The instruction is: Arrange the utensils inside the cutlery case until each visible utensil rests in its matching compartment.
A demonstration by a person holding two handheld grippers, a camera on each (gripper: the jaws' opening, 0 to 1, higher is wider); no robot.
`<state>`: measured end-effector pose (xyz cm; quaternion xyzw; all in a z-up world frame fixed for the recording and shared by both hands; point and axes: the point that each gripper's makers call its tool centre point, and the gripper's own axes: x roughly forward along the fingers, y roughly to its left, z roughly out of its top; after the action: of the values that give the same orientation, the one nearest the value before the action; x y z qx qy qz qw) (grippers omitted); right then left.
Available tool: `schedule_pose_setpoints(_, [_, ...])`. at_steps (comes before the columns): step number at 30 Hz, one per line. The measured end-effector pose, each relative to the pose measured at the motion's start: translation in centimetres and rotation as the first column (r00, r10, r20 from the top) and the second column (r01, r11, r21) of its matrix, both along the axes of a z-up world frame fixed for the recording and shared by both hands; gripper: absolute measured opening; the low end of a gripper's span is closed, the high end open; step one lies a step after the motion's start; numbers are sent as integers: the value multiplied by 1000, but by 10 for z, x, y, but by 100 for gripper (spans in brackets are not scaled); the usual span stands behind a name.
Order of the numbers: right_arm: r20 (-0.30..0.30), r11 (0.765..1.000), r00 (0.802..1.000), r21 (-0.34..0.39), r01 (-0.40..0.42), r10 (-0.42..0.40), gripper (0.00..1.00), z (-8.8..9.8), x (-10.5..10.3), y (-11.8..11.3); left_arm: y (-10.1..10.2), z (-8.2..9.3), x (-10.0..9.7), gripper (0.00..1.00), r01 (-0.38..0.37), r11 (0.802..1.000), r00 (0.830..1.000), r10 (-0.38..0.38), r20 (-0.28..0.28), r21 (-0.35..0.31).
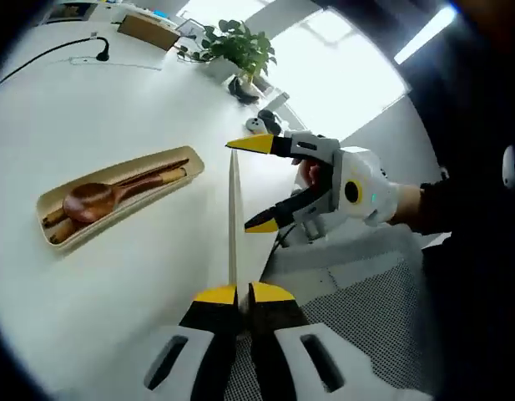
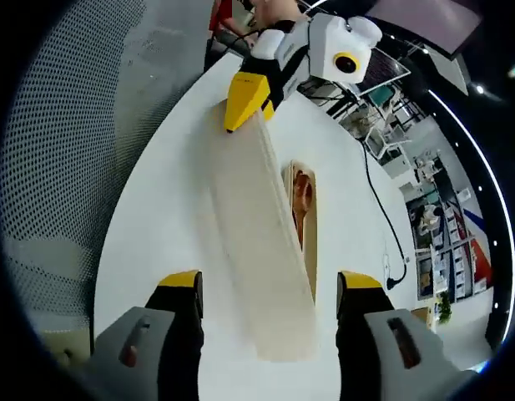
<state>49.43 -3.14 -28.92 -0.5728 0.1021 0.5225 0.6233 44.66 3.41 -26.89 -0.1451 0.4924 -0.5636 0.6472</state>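
My left gripper (image 1: 238,292) is pinched on one end of the lid (image 1: 234,225), held edge-on at frame centre. My right gripper (image 1: 259,182) is spread around its far end. The lid looks thin, stiff, light and slick, so I'd hold its ends. The case (image 1: 157,156), centre-left on the bench (image 1: 115,284), holds a spoon (image 1: 98,199) and chopsticks (image 1: 161,176).

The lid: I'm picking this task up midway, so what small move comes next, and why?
Probably carry the lid over the case. The left gripper pinches its end, the right gripper is open, and the spoon already lies inside.
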Motion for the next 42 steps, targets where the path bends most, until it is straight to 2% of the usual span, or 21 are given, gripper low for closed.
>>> schedule_pose_setpoints(1, [-4,1000,1000,6,3,-3,61,0,-1,0,-1,4,-4,4,-1,1000,999,1,-48,-15])
schedule_pose_setpoints(2, [-10,1000,1000,7,12,-11,61,0,-1,0,-1,6,-6,4,5,1000,997,-6,-73,-21])
schedule_pose_setpoints(5, [-15,1000,1000,7,9,-9,60,3,0,-1,1,7,-8,4,5,999,994,-9,-108,-37])
schedule_pose_setpoints(6, [-18,1000,1000,6,9,-9,56,4,0,-1,2,8,-10,4,5,999,991,-11,-131,-47])
schedule_pose_setpoints(7, [-52,1000,999,-5,5,-5,50,3,-4,-3,3,8,-10,4,3,999,991,-10,-132,-50])
schedule_pose_setpoints(8, [-64,1000,998,-7,0,-1,46,2,-6,-3,2,13,-11,4,-4,997,987,-8,-158,-72])
schedule_pose_setpoints(10, [-79,1000,997,-8,-3,2,48,2,-7,-3,0,18,-12,4,-4,995,984,-13,-177,-97])
schedule_pose_setpoints(13, [-98,1000,995,-17,-8,6,42,2,-9,-1,1,16,-12,4,8,997,986,-22,-167,-83])
schedule_pose_setpoints(14, [-142,999,990,-30,20,-24,41,-1,-13,-5,1,17,-12,4,4,996,984,-20,-177,-88])
schedule_pose_setpoints(16, [-135,999,991,-31,13,-17,40,-1,-12,-4,1,16,-11,4,3,996,984,-18,-176,-87])
schedule_pose_setpoints(17, [-137,999,990,-30,17,-21,40,-2,-11,-5,2,16,-6,4,-24,995,984,7,-175,-95])
schedule_pose_setpoints(18, [-173,998,983,-26,53,-57,40,-4,-11,-9,1,17,6,5,-81,989,988,63,-142,-124])
schedule_pose_setpoints(19, [-197,997,977,-11,78,-78,40,-4,-11,-9,1,19,12,5,-107,982,988,87,-127,-153])
schedule_pose_setpoints(20, [-211,996,974,3,86,-83,39,-3,-10,-9,2,27,7,6,-82,976,989,56,-135,-199])
schedule_pose_setpoints(21, [-227,993,967,6,117,-113,39,-2,-7,-11,7,28,7,9,-75,976,989,46,-142,-205])
schedule_pose_setpoints(23, [-247,992,962,15,127,-119,39,-1,-4,-13,11,23,15,17,-114,976,988,93,-121,-187])
schedule_pose_setpoints(25, [-273,990,953,17,141,-131,39,-1,-2,-12,16,21,20,13,-118,976,991,105,-79,-184])
schedule_pose_setpoints(28, [-306,988,942,13,151,-140,39,-1,3,-8,21,15,27,6,-148,975,988,137,-74,-166])
schedule_pose_setpoints(31, [-324,987,934,-7,160,-154,39,-4,14,-3,27,9,42,8,-197,969,980,189,-69,-147])
schedule_pose_setpoints(36, [-341,988,927,-43,149,-154,38,-10,38,4,36,6,67,8,-260,957,963,248,-101,-131])
schedule_pose_setpoints(42, [-397,982,899,-105,154,-184,38,-24,65,11,43,-5,99,8,-328,939,940,313,-134,-106])
